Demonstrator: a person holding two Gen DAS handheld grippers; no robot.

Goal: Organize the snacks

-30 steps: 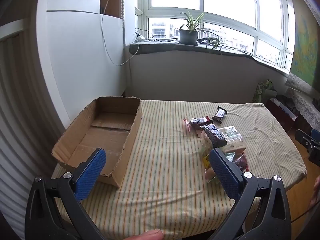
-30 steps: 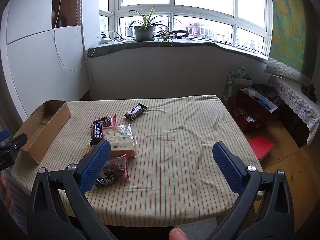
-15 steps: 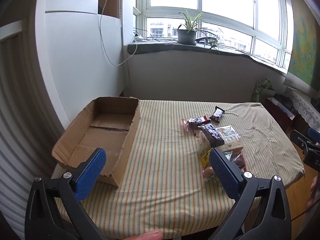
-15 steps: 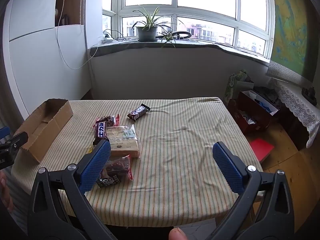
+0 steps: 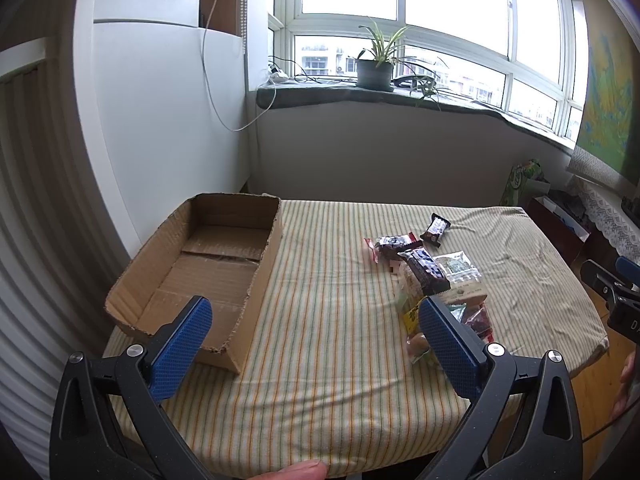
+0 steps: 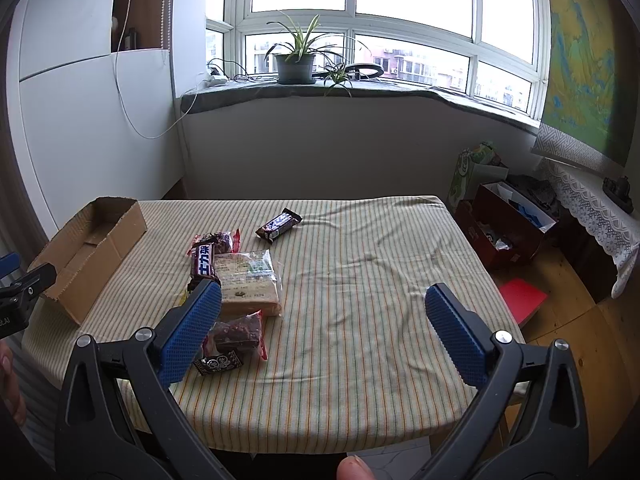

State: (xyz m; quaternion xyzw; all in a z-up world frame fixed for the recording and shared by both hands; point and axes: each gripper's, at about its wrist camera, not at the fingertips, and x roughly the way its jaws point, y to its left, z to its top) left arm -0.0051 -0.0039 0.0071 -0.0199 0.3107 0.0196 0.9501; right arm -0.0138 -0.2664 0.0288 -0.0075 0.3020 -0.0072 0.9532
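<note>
An empty open cardboard box [image 5: 208, 268] [image 6: 94, 248] sits at the table's left. A pile of snacks lies mid-table: a dark chocolate bar [image 5: 424, 270] [image 6: 204, 258], a clear bread pack [image 6: 248, 280], a lone dark bar [image 5: 435, 229] [image 6: 278, 225] farther back, a red-edged dark pack [image 6: 238, 330] and a small dark sweet [image 6: 219, 362] near the front edge. My left gripper [image 5: 316, 334] is open and empty above the front edge, between box and snacks. My right gripper [image 6: 322, 324] is open and empty, right of the pile.
The table wears a striped cloth [image 6: 360, 272]. White wall and radiator stand left [image 5: 36, 200]. A windowsill with a potted plant [image 6: 296, 64] is behind. Bags and a dark red box [image 6: 508, 220] sit on the wooden floor to the right.
Both grippers have drawn back and risen slightly, so the table looks a little farther away. Both stay open. No snack has moved.
</note>
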